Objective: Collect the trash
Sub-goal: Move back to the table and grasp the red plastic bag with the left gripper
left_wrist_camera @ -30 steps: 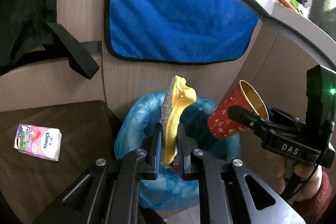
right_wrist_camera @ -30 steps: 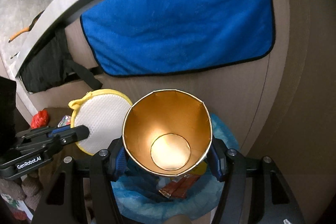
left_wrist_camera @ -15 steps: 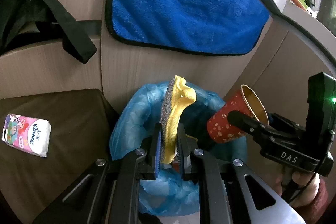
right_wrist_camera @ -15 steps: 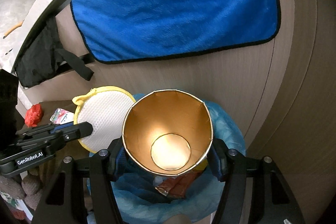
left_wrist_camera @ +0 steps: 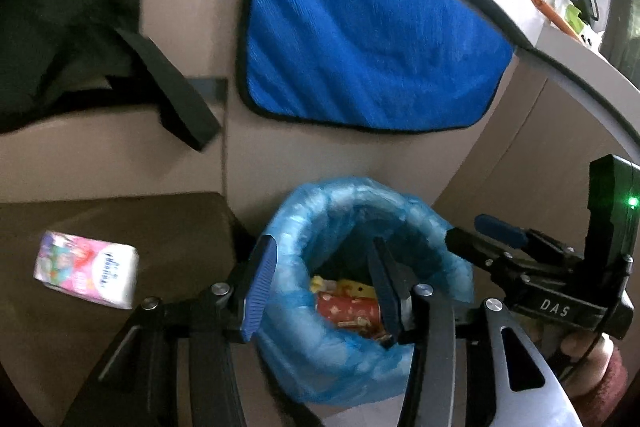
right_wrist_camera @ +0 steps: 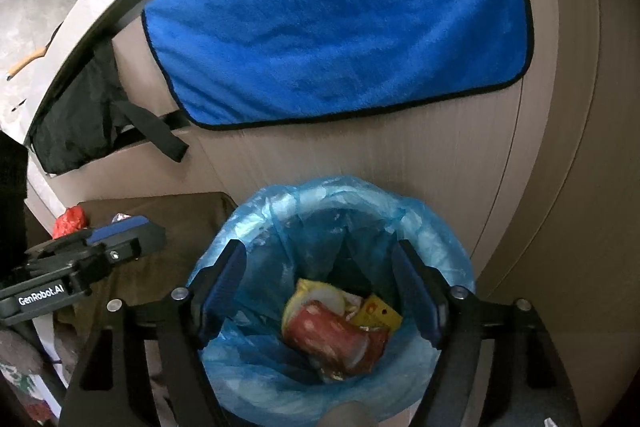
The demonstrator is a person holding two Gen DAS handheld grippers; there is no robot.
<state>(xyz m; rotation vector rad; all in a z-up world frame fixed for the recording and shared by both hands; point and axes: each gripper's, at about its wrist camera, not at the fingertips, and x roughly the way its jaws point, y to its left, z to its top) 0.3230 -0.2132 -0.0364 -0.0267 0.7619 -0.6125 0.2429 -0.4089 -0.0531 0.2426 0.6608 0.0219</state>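
Both claws hang over the round bin lined with a crinkled blue plastic bag [right_wrist_camera: 256,311], pointing down into its mouth.

Left claw [left_wrist_camera: 320,287]: jaws opening, nothing between the pads. The left ribbed blue pad sits just outside the bag's left rim, the right one over the opening.

Right claw [right_wrist_camera: 320,291]: jaws opening, spread nearly the width of the bin mouth, empty. Each pad stands just inside the bag's rim, 1 per side.

Trash, below and between the right claw's fingers at the bag bottom: the red paper cup with pale dots [right_wrist_camera: 332,341] lying on its side; the round yellow-edged scouring pad [right_wrist_camera: 316,297] just behind it, touching; a yellow wrapper [right_wrist_camera: 380,313] to its right. From the left wrist view the same heap shows between the left claw's fingers, partly hidden by the right finger.

Around:
- Beyond both claws, a beige panel wall with a blue microfibre cloth, black-edged [right_wrist_camera: 340,27], hanging flat above the bin.
- Left of the left claw, a brown cushioned seat [left_wrist_camera: 120,227] bearing 1 pink-and-white tissue pack [left_wrist_camera: 86,275], well apart from the bin.
- Up-left, black fabric with a dangling black strap [left_wrist_camera: 176,103].
- Far left of the right claw, a crumpled red scrap [right_wrist_camera: 71,222] on the seat behind the left claw's body.
- A person's hand [left_wrist_camera: 588,359] in a dark red sleeve grips the right claw's handle.
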